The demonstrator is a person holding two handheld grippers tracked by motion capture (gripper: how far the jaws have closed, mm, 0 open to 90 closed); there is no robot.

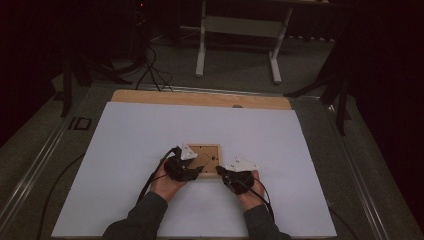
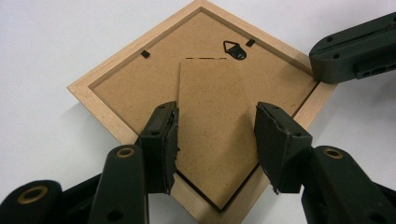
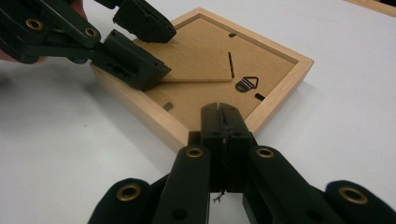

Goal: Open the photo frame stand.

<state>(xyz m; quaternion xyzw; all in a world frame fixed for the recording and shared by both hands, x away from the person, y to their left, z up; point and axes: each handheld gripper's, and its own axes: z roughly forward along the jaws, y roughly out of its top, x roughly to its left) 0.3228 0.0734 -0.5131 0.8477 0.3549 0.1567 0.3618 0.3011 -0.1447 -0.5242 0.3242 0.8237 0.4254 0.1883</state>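
Observation:
A light wooden picture frame [image 1: 210, 150] lies face down on the white sheet, brown backboard up. In the left gripper view its rim [image 2: 93, 93] forms a diamond, with a black hanger hook [image 2: 235, 50] near the far corner. The cardboard stand flap [image 2: 215, 116] is lifted slightly off the backboard. My left gripper [image 2: 215, 140] straddles this flap, its pads meeting the two side edges. From the right gripper view the left gripper [image 3: 161, 51] hovers over the frame's left part. My right gripper [image 3: 219, 112] is shut, tips resting on the frame's near rim [image 3: 280, 88].
The white sheet [image 1: 150, 135] covers most of the table, with a bare wooden strip [image 1: 200, 98] along the far edge. Beyond it stand a white desk frame [image 1: 240, 30] and dark cables [image 1: 150, 70] on the floor. Both forearms enter from the bottom.

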